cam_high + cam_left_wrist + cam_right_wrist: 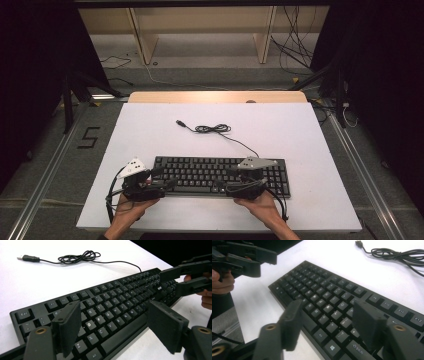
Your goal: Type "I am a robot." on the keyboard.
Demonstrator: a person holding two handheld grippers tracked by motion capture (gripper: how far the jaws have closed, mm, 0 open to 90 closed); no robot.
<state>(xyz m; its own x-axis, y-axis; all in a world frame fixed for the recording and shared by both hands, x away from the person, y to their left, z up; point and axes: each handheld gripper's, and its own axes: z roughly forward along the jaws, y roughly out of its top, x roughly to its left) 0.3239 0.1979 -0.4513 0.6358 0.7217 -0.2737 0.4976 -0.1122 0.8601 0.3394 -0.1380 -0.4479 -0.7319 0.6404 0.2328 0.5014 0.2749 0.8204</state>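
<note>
A black keyboard (220, 173) lies along the front of the white board (150, 130). Its thin cable (214, 129) runs back to a loose coil and ends in a USB plug (180, 122). My left gripper (164, 181) reaches in from the keyboard's left end, and in the left gripper view its open jaws (113, 312) hover over the letter keys with nothing clamped. My right gripper (223, 187) comes in over the front edge near the middle. In the right gripper view its jaws (327, 310) stand apart above the bottom key rows, pressing on nothing.
The white board rests on a wooden tabletop (217, 96). Beyond it stand pale shelf legs (142, 40) and loose floor cables (295, 45). A taped "5" (89, 137) marks the floor at left, beside a metal rail (45, 180).
</note>
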